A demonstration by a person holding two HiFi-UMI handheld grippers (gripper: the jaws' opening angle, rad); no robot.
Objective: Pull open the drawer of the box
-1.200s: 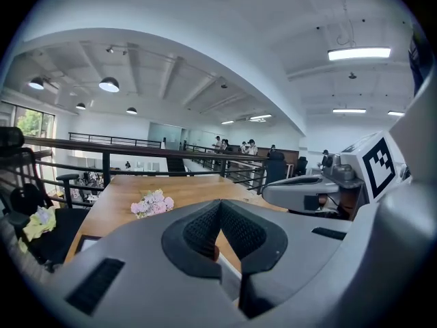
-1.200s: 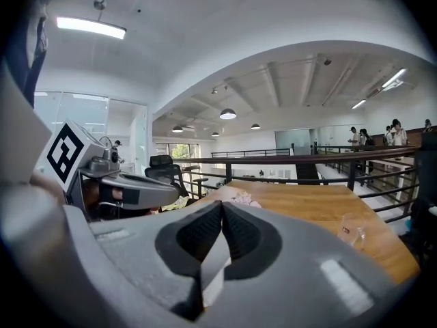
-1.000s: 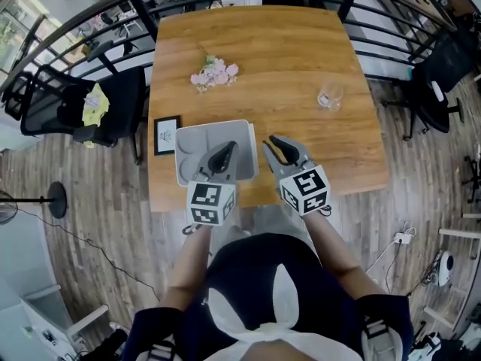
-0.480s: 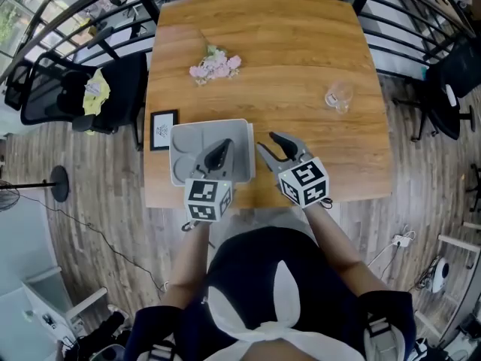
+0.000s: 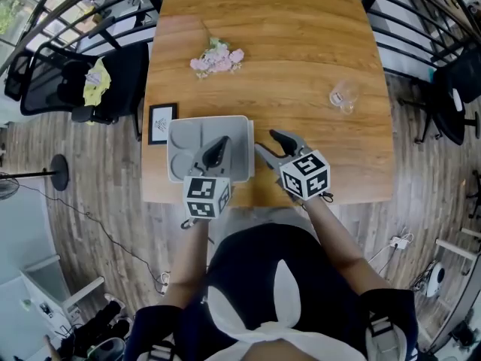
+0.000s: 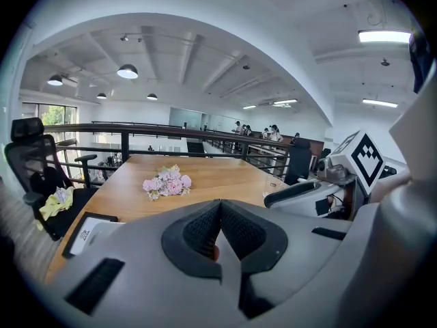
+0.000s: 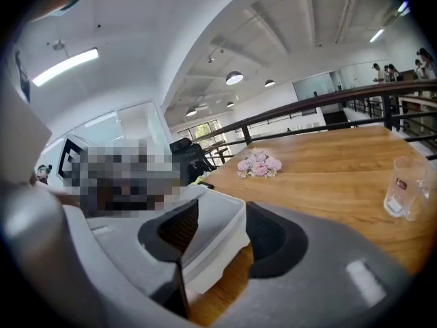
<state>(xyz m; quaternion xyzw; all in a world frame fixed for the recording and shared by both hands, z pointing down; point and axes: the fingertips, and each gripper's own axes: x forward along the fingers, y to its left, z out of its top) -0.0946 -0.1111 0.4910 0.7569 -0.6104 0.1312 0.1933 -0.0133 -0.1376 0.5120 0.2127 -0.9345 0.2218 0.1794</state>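
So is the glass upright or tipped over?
Upright: the glass stands on its base on the table, mouth up.

box (image 5: 192,138) near edge: partly under left tongs (image 5: 222,145) | card (image 5: 160,123) print: too small to read | glass (image 7: 404,183) label: blurred, unreadable

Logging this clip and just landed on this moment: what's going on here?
A person stands at a wooden table with a gripper in each hand, working on a grey box near the table's front edge. The left gripper, jaws shut, is over the box's top. The right gripper is at the box's right side, its jaws opening with the box's corner between them, not clamped. No drawer shows pulled out. Pink flowers, a glass and a small framed card lie apart.
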